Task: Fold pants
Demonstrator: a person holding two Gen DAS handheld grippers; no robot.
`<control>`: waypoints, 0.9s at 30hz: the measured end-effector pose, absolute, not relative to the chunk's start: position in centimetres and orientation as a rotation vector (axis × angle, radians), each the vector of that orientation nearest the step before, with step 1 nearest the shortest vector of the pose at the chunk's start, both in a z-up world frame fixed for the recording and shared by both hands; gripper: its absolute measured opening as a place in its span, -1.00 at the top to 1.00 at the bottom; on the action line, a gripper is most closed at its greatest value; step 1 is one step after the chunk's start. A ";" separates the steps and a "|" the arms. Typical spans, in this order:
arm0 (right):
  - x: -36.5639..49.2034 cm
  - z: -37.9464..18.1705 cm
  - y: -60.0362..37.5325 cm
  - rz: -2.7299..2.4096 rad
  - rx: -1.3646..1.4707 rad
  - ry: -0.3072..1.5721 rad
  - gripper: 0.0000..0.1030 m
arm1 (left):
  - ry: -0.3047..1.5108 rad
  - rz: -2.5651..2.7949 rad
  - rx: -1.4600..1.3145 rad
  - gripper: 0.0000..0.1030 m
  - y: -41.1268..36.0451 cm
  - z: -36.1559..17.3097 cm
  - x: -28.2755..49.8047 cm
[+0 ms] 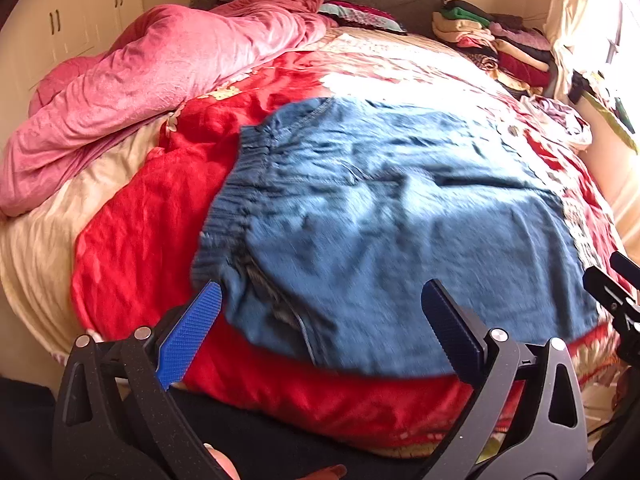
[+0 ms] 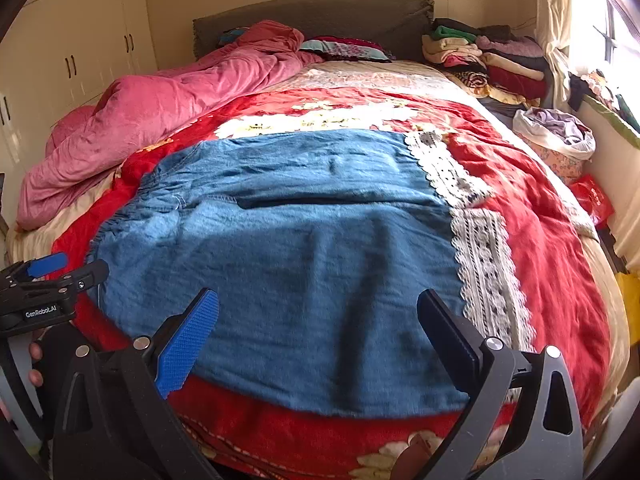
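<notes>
Blue denim pants (image 1: 380,216) lie spread flat on the red blanket (image 1: 136,240), elastic waistband (image 1: 236,184) to the left, white lace leg hems (image 2: 476,248) to the right. My left gripper (image 1: 320,320) is open and empty, hovering over the near waist corner. My right gripper (image 2: 320,328) is open and empty, over the near leg edge (image 2: 320,400). The pants also fill the right wrist view (image 2: 300,260). The left gripper shows at the left edge of the right wrist view (image 2: 48,280); the right gripper shows at the right edge of the left wrist view (image 1: 616,292).
A pink quilt (image 1: 140,92) is bunched at the far left of the bed. Stacks of folded clothes (image 2: 488,60) sit at the far right by the headboard (image 2: 320,16). A basket of clothes (image 2: 560,136) and a window lie right. Wardrobe doors (image 2: 72,52) stand left.
</notes>
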State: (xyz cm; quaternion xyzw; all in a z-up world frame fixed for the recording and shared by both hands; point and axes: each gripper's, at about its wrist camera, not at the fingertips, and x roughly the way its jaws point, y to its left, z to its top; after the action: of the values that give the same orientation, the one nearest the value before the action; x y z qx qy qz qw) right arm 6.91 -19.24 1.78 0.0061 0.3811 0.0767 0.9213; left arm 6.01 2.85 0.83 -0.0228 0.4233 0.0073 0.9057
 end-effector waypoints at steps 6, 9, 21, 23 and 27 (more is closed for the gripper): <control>13.1 2.5 -17.1 0.228 -0.082 0.776 -0.92 | 0.870 0.056 -0.073 -0.83 5.9 1.2 11.1; 16.3 2.6 -16.0 0.254 -0.124 0.768 -0.92 | 0.878 0.069 -0.063 -0.83 7.4 1.2 14.3; 30.1 1.0 -12.6 0.367 -0.197 0.866 -0.92 | 0.950 0.050 0.052 -0.83 11.1 -1.4 25.3; 31.6 0.7 -11.8 0.391 -0.221 0.863 -0.92 | 0.975 0.037 0.067 -0.83 11.4 -2.3 26.4; 34.1 0.0 -9.7 0.408 -0.344 0.857 -0.92 | 0.990 0.007 0.051 -0.80 11.5 -3.3 27.6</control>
State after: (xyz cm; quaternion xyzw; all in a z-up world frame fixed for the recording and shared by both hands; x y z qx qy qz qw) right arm 34.10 -9.67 -0.02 -0.1646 0.4104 0.1955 0.8753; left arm 27.63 11.54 -3.29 0.0245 0.4751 0.0036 0.8796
